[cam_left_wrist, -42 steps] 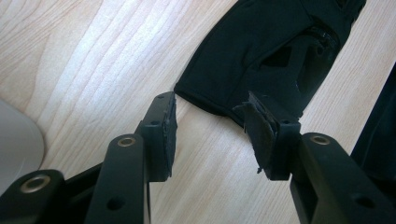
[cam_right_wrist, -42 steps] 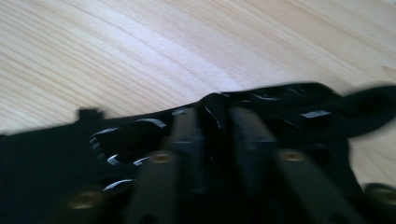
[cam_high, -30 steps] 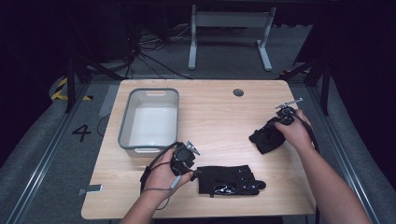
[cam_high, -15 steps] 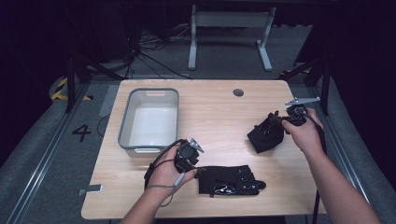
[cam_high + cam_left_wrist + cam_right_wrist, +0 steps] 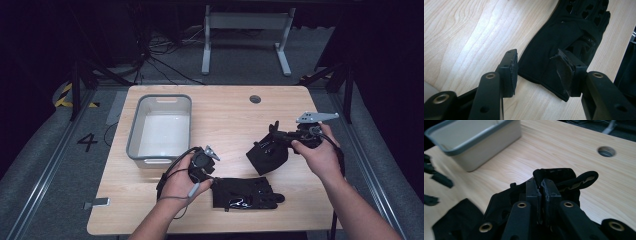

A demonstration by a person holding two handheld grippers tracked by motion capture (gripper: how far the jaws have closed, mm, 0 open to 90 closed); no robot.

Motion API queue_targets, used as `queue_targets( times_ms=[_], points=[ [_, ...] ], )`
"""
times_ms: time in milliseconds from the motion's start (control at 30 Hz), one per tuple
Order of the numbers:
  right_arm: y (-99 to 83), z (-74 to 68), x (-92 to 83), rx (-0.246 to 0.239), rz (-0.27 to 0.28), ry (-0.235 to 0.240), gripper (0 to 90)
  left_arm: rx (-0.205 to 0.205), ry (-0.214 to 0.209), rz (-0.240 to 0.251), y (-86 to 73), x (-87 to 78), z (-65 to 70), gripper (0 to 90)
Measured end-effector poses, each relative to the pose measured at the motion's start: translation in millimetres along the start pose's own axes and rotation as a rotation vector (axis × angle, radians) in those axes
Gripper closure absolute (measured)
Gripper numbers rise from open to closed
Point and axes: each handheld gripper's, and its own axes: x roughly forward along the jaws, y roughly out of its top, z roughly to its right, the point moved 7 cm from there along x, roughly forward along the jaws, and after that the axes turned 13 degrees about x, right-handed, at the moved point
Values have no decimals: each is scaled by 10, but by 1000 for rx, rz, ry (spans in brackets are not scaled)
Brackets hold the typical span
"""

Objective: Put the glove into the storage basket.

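Fingers, left gripper [image 5: 537, 72]: part open, holding nothing, straddling the cuff of the flat glove [image 5: 245, 193] on the tabletop [image 5: 225, 112], set to pinch.
Bin [image 5: 161, 128]: empty, likely the destination.
Fingers, right gripper [image 5: 541, 191]: clamped on the second glove [image 5: 267, 151], dangling clear of the tabletop for carrying.

The pale wooden tabletop [image 5: 225, 120] is showing a smooth, lightly glossy finish with fine grain lines, and the grey-rimmed rectangular plastic bin [image 5: 161, 129] is looking smooth and faintly shiny inside. The flat black cloth glove [image 5: 245, 192] and the lifted black cloth glove [image 5: 267, 152] are both looking soft and matt, with perforated fabric over the fingers. The black two-jaw left gripper [image 5: 539, 71] is showing matt hard plastic arms with brass-coloured metal rivets and worn, rough-edged rubbery pads [image 5: 564, 71].
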Motion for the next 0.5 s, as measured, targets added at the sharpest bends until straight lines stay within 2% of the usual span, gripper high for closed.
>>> queue_targets(
  times_ms=[233, 500],
  points=[
    [-71, -351, 87, -53, -14, 72, 841, 0, -1, 19, 33, 0, 14, 512],
    [-127, -638, 179, -85, -15, 147, 840, 3, -1, 41, 78, 9, 32, 503]
  ],
)
